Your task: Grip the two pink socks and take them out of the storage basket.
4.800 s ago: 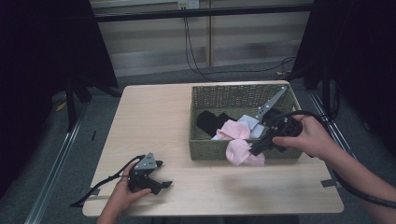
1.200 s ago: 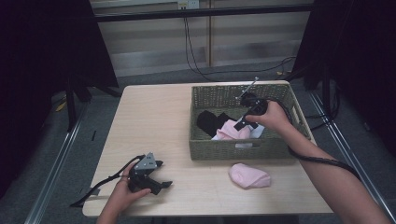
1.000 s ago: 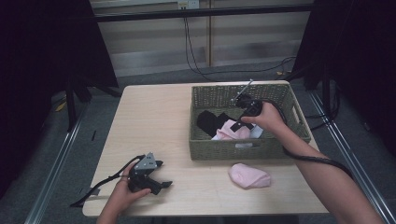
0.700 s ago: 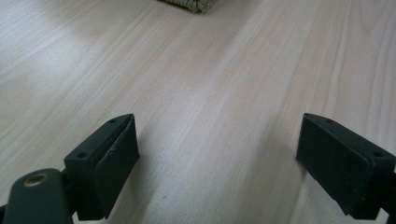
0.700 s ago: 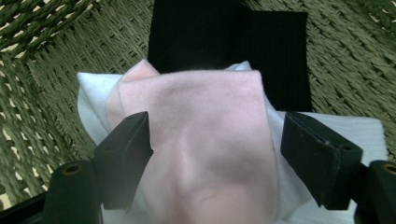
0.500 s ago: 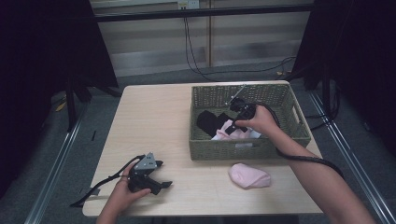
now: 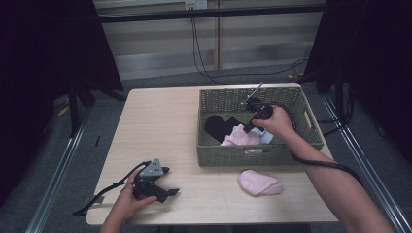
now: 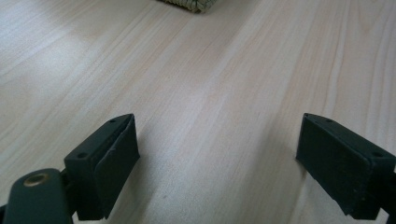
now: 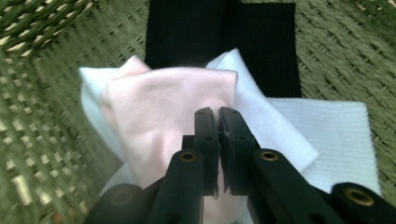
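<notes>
A green woven basket (image 7: 252,158) at the table's right holds a pink cloth (image 7: 240,138), a black cloth (image 7: 221,127) and a white one. My right gripper (image 7: 248,130) points down into it. In the right gripper view its jaws have just been closing; the right gripper (image 9: 219,112) is shut, pinching a fold of the pink cloth (image 9: 163,116), which lies over the white cloth (image 9: 327,130) and black cloth (image 9: 261,42). Another pink cloth (image 7: 260,183) lies on the table in front of the basket. My left gripper (image 7: 170,191) rests open near the front left edge; the left gripper (image 8: 217,158) has bare tabletop between its jaws.
The wooden table (image 7: 160,126) is bare on its left half. The basket's woven wall (image 9: 42,116) rises close to the right gripper's left side. Dark stands and cables sit on the floor behind the table.
The right gripper has dropped towards the basket's front left onto the cloth pile and its jaws have shut on the pink cloth. The left gripper has stayed put.
</notes>
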`<action>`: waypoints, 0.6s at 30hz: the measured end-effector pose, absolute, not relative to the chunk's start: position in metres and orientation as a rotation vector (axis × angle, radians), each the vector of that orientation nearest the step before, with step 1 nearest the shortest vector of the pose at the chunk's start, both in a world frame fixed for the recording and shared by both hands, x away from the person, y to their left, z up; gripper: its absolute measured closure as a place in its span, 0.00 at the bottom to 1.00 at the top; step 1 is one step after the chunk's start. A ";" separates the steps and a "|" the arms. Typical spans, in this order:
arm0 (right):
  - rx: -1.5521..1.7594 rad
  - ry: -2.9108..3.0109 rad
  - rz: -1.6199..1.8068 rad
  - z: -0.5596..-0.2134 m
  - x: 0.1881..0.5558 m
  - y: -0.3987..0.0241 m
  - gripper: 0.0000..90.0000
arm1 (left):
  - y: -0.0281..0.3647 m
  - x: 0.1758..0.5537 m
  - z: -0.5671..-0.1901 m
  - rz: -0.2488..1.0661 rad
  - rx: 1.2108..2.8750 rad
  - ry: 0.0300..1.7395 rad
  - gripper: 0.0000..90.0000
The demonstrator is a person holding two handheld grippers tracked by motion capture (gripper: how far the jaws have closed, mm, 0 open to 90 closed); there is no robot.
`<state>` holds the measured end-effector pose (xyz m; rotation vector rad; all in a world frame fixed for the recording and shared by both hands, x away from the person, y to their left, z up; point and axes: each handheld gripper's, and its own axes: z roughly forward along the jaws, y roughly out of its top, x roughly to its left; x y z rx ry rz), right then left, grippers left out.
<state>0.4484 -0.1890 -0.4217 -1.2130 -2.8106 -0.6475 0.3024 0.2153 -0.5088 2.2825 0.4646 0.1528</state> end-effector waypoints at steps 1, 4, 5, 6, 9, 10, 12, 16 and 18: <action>-1.213 -2.810 -0.653 -0.421 0.448 -0.190 0.96 | 0.215 0.302 -0.509 0.153 2.283 0.464 0.14; -1.203 -2.794 -0.647 -0.419 0.445 -0.191 0.97 | 0.215 0.302 -0.509 0.152 2.282 0.465 0.14; -1.197 -2.788 -0.652 -0.420 0.445 -0.191 0.97 | 0.215 0.302 -0.509 0.153 2.282 0.464 0.14; -1.199 -2.796 -0.640 -0.419 0.444 -0.191 0.98 | 0.215 0.302 -0.509 0.153 2.283 0.464 0.13; -1.196 -2.803 -0.656 -0.416 0.443 -0.194 0.98 | 0.215 0.302 -0.509 0.153 2.283 0.465 0.14; -1.196 -2.803 -0.656 -0.416 0.443 -0.194 0.98 | 0.215 0.302 -0.509 0.153 2.283 0.465 0.14; -1.200 -2.811 -0.665 -0.408 0.442 -0.197 0.98 | 0.215 0.302 -0.509 0.153 2.283 0.464 0.13; -1.198 -2.806 -0.701 -0.395 0.440 -0.203 0.98 | 0.215 0.302 -0.509 0.153 2.283 0.464 0.14; -1.192 -2.811 -0.719 -0.389 0.438 -0.206 0.98 | 0.215 0.302 -0.509 0.153 2.283 0.464 0.13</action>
